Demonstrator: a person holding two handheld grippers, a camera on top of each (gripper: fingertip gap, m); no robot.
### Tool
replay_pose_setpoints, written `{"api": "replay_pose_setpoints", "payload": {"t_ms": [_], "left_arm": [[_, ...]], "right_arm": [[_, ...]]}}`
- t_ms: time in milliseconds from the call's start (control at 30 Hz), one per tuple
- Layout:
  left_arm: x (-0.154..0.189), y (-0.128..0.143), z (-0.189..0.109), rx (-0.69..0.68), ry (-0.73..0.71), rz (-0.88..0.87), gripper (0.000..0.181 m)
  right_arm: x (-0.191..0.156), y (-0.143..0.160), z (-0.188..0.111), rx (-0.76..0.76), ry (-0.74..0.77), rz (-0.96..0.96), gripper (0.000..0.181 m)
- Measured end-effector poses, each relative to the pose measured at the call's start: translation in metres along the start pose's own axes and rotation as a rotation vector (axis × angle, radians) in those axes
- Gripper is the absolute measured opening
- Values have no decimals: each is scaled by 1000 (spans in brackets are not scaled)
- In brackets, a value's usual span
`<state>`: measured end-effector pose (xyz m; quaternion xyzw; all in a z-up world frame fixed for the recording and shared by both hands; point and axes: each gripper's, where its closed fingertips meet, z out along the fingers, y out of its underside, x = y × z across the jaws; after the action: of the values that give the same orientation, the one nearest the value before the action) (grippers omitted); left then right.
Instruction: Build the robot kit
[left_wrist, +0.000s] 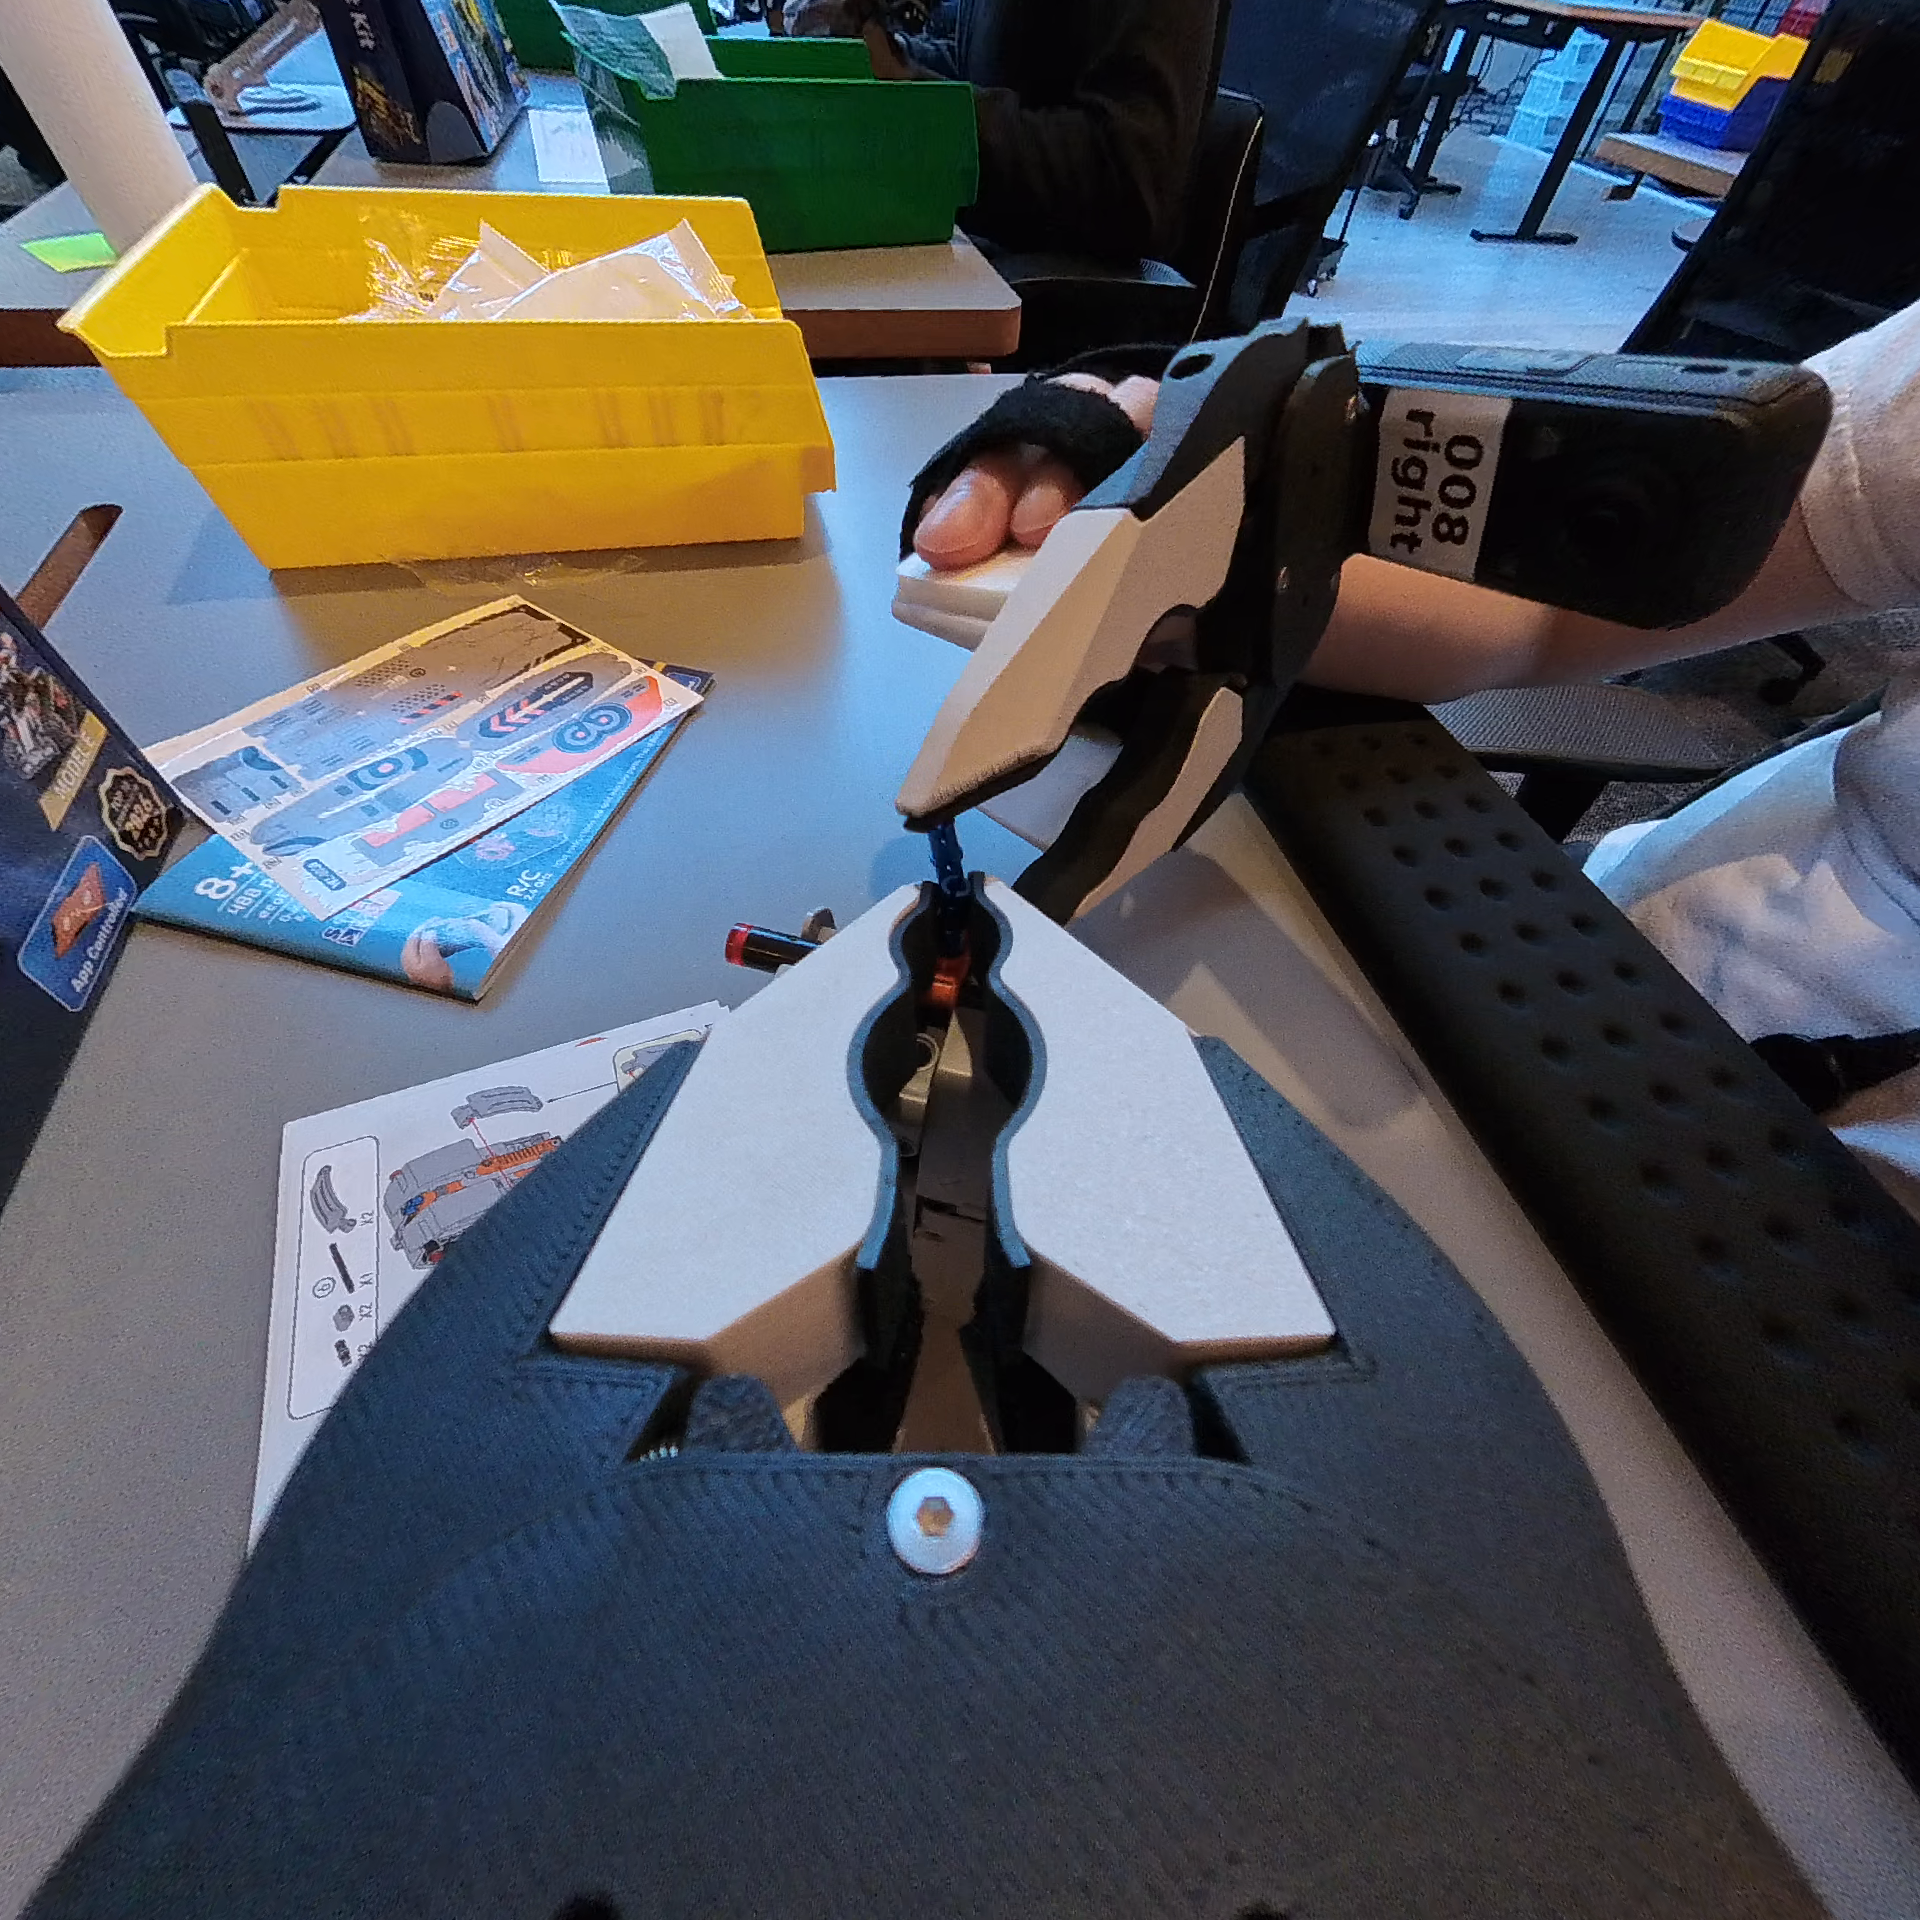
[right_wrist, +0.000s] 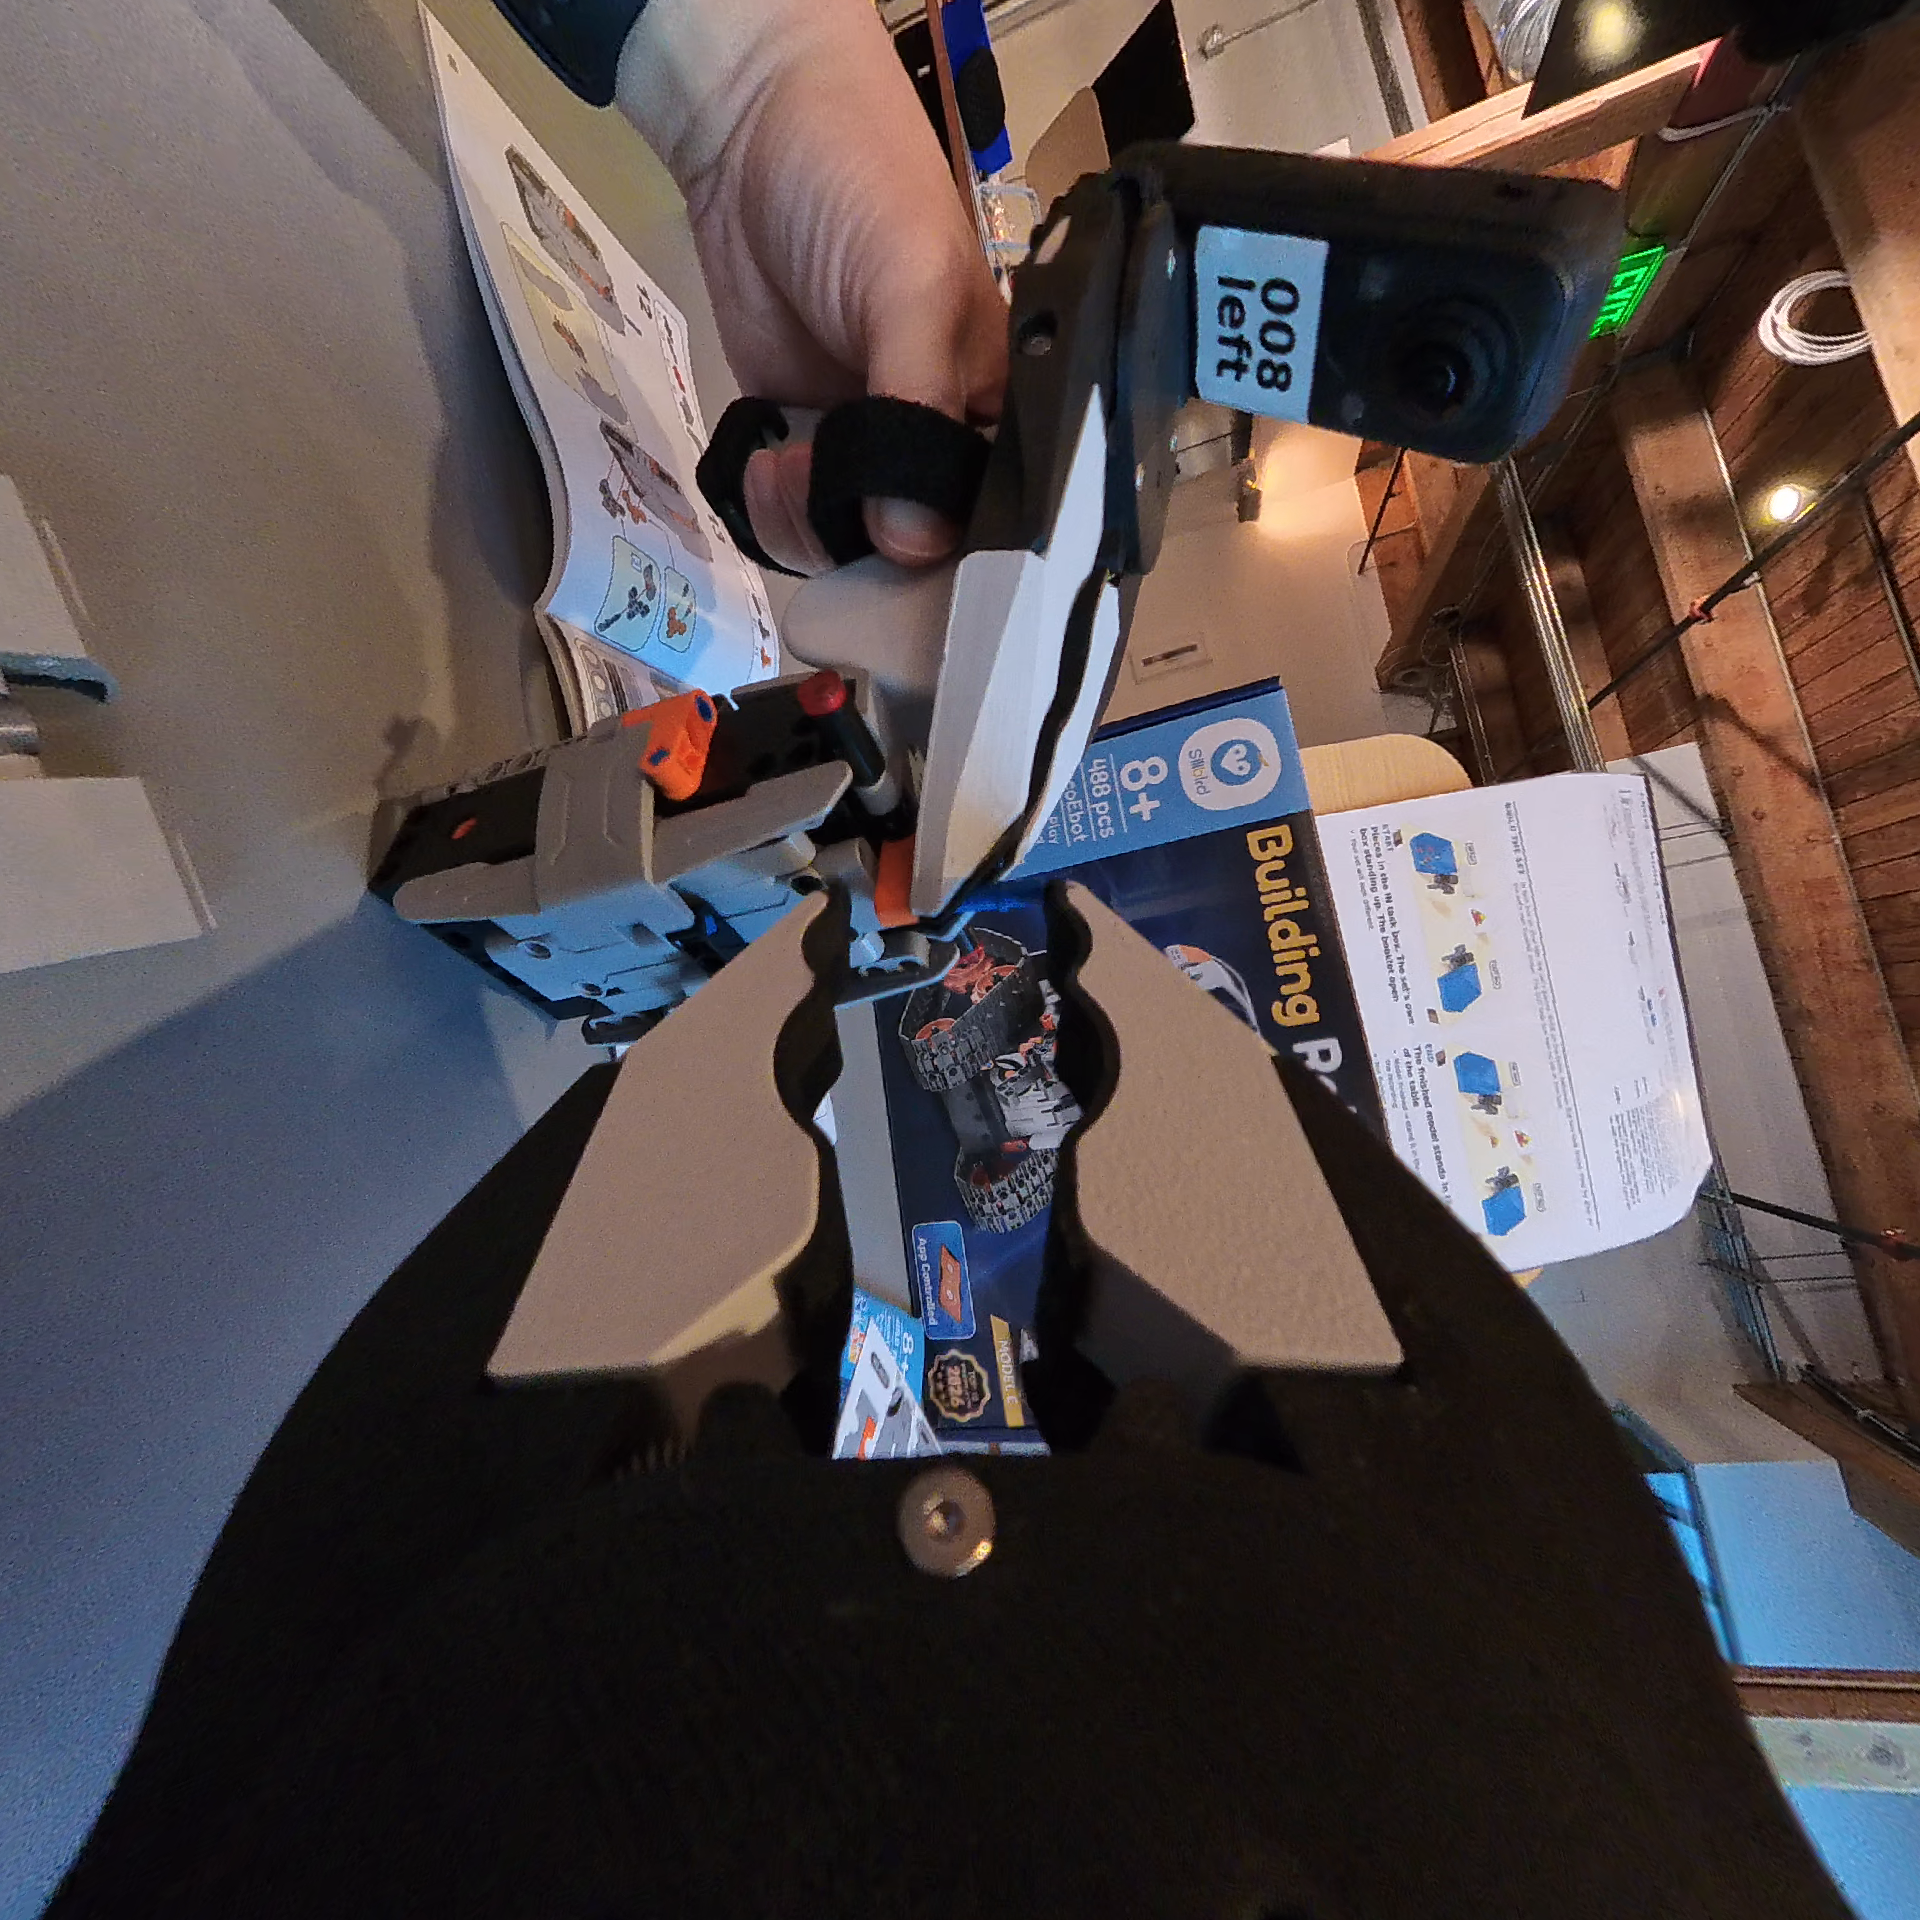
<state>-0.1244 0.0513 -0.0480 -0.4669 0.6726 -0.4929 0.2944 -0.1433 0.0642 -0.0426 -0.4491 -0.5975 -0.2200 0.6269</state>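
My left gripper (left_wrist: 948, 896) is shut on a grey, black and orange brick model (left_wrist: 940, 1101) and holds it over the grey table (left_wrist: 748, 644). A small blue pin (left_wrist: 945, 858) sticks out of the model past my fingertips. My right gripper (left_wrist: 977, 847) comes in from the right with its upper fingertip on the pin's far end. In the right wrist view my right gripper (right_wrist: 951, 902) has its jaws apart around the tip of my left gripper (right_wrist: 932, 914). The model's body (right_wrist: 623, 852) hangs to the left there. I cannot see the pin in that view.
A yellow bin (left_wrist: 468, 447) with plastic bags stands at the back, with a green bin (left_wrist: 821, 156) behind it. A sticker sheet and a booklet (left_wrist: 416, 769), an instruction sheet (left_wrist: 343, 1226) and a blue box (right_wrist: 1143, 935) lie nearby. A black perforated chair part (left_wrist: 1610, 1039) is at right. The tips of both grippers are at nearly the same place.
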Motion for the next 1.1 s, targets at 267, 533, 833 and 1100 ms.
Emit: {"api": "replay_pose_setpoints", "payload": {"t_ms": [267,533,833,1100], "left_arm": [[1,0,-1,7,6,5,3],[-1,0,-5,36,27,-48,12],[1,-11,-5,105,60,-65,4],[1,-10,-5,109,39,-11,3]], "right_arm": [[2,1,1,-24,18,-35,30],[2,0,1,-23,32,-66,30],[2,1,1,-25,37,-81,30],[2,0,2,-20,45,-79,29]]}}
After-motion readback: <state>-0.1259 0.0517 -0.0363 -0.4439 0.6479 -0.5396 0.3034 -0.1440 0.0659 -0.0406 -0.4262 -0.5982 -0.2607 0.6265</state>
